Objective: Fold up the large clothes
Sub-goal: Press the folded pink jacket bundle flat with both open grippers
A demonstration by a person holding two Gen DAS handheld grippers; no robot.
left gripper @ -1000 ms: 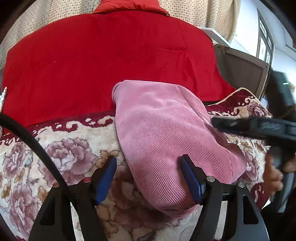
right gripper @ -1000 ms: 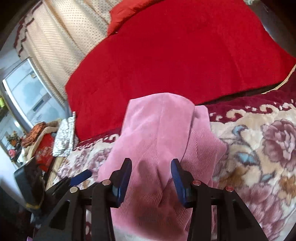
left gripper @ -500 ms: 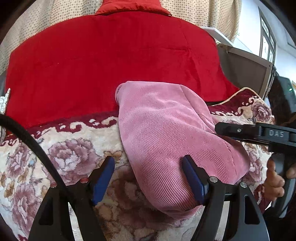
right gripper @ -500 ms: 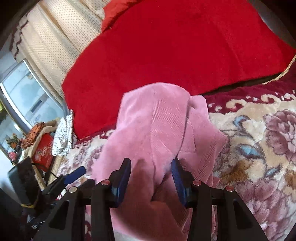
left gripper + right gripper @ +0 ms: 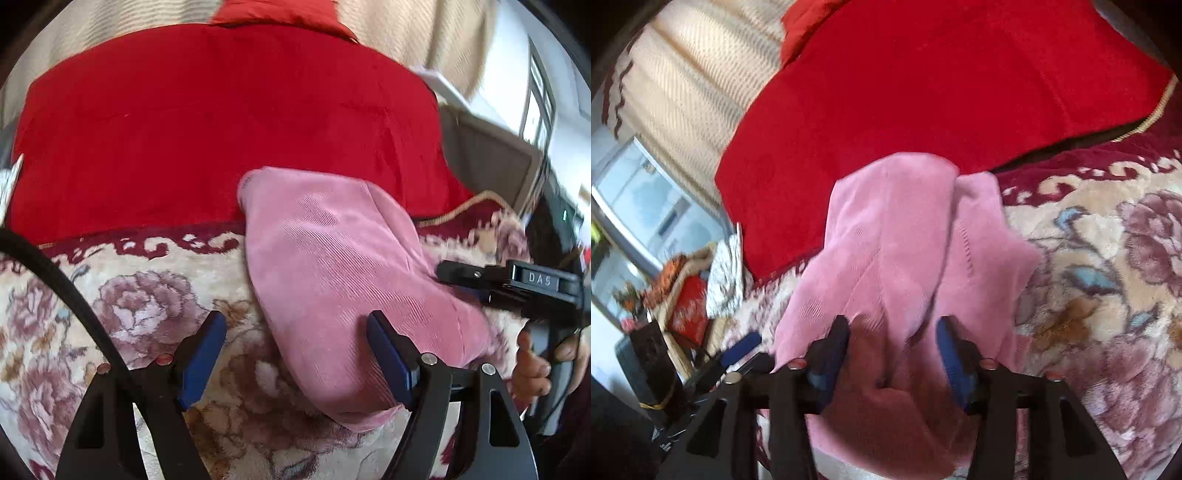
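Red quilt (image 5: 221,122) behind floral blanket (image 5: 140,306)

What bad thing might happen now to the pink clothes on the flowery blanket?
1. The right gripper is opening with the pink ribbed garment between its fingers, so the fold may slump open.
2. The left gripper is also opening; its fingers straddle the garment's edge and might snag it when pulling away.
3. The plush floral blanket looks soft and uneven, so the fold may sit crooked.
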